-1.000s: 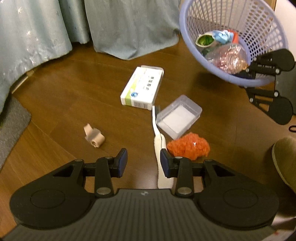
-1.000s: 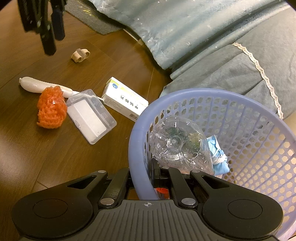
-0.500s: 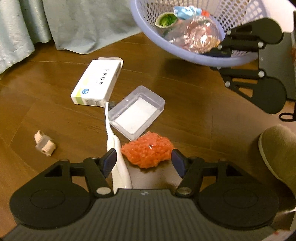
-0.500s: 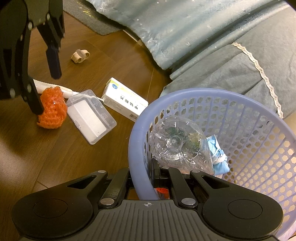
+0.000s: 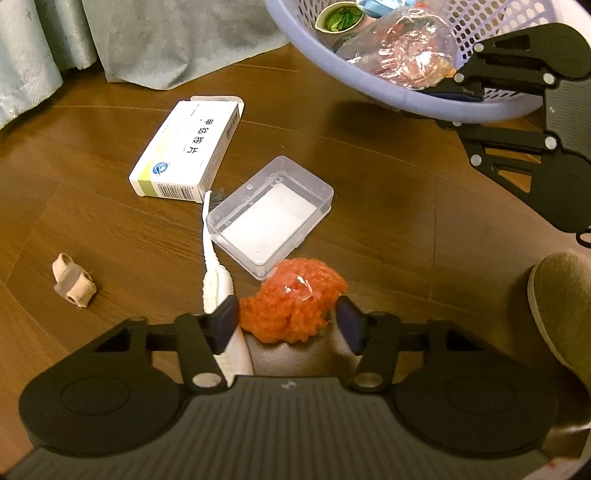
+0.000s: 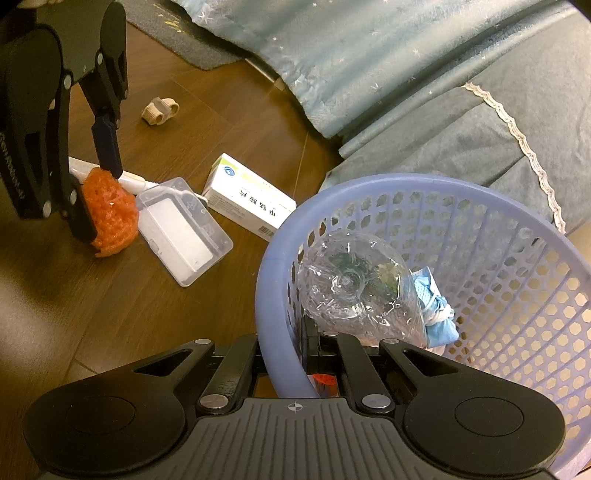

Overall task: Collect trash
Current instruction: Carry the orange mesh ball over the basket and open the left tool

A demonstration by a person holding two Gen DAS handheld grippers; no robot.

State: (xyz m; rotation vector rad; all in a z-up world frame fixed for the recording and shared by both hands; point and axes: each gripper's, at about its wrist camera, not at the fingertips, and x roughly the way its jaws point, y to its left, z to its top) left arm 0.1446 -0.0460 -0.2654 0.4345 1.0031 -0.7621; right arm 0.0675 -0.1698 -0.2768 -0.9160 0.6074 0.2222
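An orange mesh wad [image 5: 291, 299] lies on the wooden floor, between the fingers of my left gripper [image 5: 287, 323], which is open and straddles it. In the right wrist view the left gripper [image 6: 98, 195] comes down over the orange wad [image 6: 114, 218] from above. My right gripper [image 6: 284, 354] is shut on the rim of the lilac basket [image 6: 273, 295]. The basket [image 5: 399, 96] holds a crushed clear bottle [image 6: 354, 291], a blue mask [image 6: 437, 306] and a green-lined cup [image 5: 338, 16].
On the floor lie a white toothbrush [image 5: 209, 254], a clear plastic box [image 5: 269, 218], a white medicine carton [image 5: 186, 147] and a beige wad [image 5: 74, 282]. Curtains [image 5: 166, 37] hang behind. A slipper [image 5: 561, 302] sits at the right. A grey mat [image 6: 192, 48] lies beyond.
My left gripper has moved right and down from the toothbrush to the orange wad, and its fingers have spread wider around it. The right gripper and basket have stayed still.
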